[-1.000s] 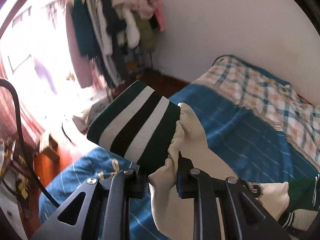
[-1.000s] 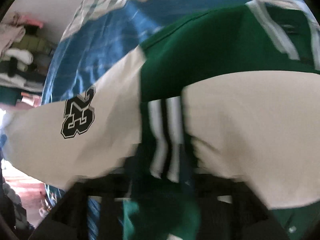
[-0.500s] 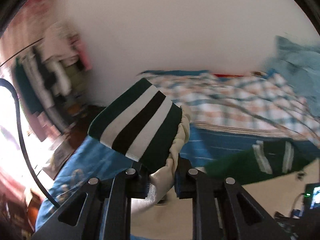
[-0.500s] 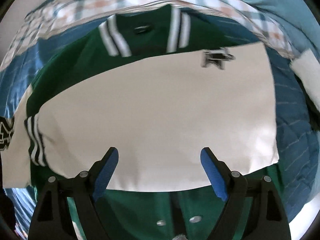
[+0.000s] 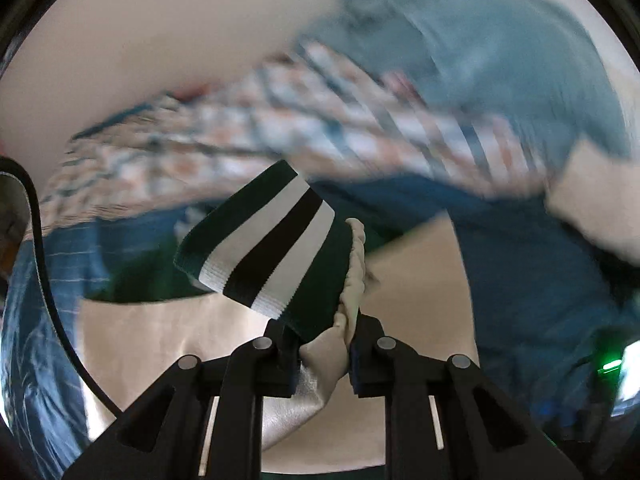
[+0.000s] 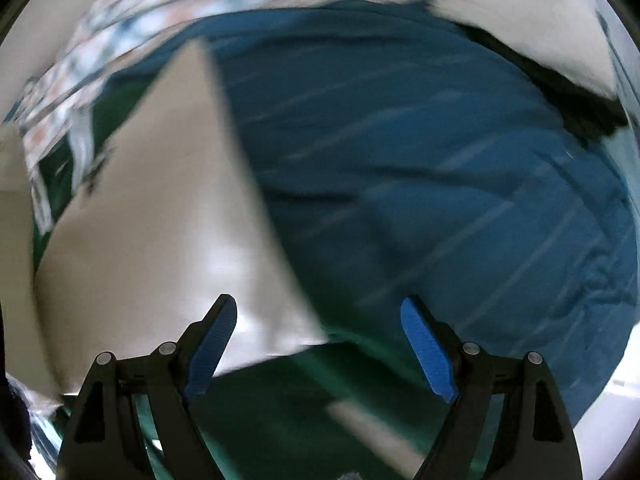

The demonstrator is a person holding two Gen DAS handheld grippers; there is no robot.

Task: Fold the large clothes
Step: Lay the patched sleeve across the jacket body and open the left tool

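The left tool [image 5: 323,354] pinches the cream sleeve [image 5: 348,292] by its green-striped knit cuff [image 5: 268,244], while the right tool [image 6: 318,346] gapes wide above the blue bedspread [image 6: 440,160].

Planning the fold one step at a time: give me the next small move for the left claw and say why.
Probably carry the sleeve on across and lower it onto the cream panel before letting go. The left claw is shut on the cream sleeve just behind its striped cuff, held above the jacket, while the right claw hangs open and empty.
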